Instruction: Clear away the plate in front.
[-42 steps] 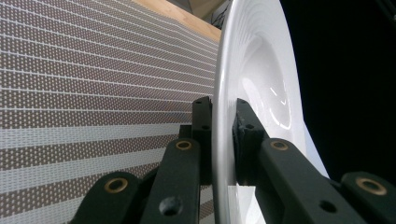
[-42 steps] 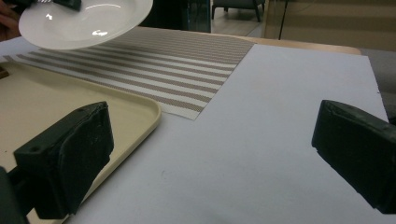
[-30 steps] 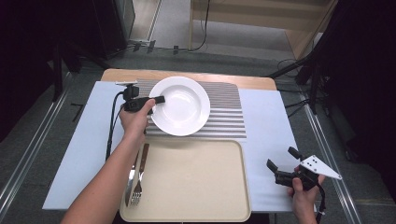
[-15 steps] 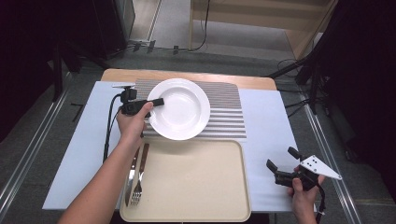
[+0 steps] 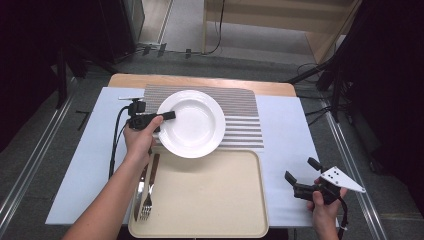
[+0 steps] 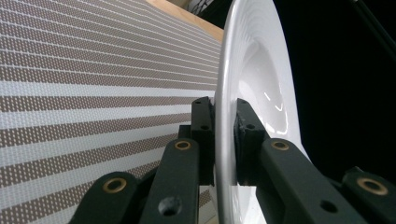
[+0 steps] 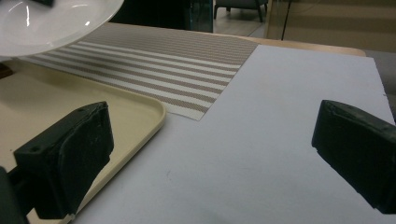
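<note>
plate [image 6: 252, 70] | left tool [image 6: 223, 122] clamps rim | right tool [image 7: 210, 154] agape

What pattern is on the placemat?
Brown and white stripes on the placemat, clearest in the left gripper view.

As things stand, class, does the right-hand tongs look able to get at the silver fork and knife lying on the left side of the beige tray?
Probably yes. The right tongs are open and empty, and the bare beige tray between them and the silver fork and knife holds no obstacle, though the left forearm lies close beside the cutlery.
</note>
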Available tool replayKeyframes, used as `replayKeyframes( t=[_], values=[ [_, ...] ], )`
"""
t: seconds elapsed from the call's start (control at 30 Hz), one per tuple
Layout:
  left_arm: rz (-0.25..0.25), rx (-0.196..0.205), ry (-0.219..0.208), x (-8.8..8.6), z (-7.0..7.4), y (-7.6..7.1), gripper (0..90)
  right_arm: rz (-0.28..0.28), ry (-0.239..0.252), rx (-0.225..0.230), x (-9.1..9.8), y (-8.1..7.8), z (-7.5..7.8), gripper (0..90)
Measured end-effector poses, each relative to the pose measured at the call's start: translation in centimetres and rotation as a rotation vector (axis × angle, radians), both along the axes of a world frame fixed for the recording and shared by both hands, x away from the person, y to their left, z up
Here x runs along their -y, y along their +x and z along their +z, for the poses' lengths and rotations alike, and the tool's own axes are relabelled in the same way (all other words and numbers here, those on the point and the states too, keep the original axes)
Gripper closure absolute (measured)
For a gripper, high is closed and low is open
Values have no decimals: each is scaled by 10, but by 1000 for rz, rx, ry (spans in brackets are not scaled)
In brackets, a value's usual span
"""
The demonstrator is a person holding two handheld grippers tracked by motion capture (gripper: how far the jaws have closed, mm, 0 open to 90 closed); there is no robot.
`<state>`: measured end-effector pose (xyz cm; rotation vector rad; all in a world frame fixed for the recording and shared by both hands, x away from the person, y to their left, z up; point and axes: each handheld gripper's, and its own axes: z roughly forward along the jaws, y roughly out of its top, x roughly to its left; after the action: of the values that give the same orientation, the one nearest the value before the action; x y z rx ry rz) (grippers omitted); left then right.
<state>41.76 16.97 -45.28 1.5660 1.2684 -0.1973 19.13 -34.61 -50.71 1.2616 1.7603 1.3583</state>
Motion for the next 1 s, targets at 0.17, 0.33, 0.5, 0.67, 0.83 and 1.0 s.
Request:
replayKeyframes(
  t=[0.17,0.33,0.5,0.67,0.83,1.0],
  values=[
    [-10,-1,7,-1,-2,-5,807,-1,0,-2,0,0,0,0],
    [-14,-6,-3,-2,-6,-11,806,-1,-1,-2,-1,0,0,0],
    [-16,-13,-13,-4,-8,-17,805,0,-3,-1,-1,0,0,0],
    [-21,-15,-11,-5,-8,-22,805,-1,-4,-2,-1,0,0,0],
    [-28,-15,-7,-6,-9,-29,803,-1,-4,-1,-1,0,0,0],
    [-40,-10,-10,-7,-13,-35,804,0,-7,0,-2,0,0,0]
  ],
)
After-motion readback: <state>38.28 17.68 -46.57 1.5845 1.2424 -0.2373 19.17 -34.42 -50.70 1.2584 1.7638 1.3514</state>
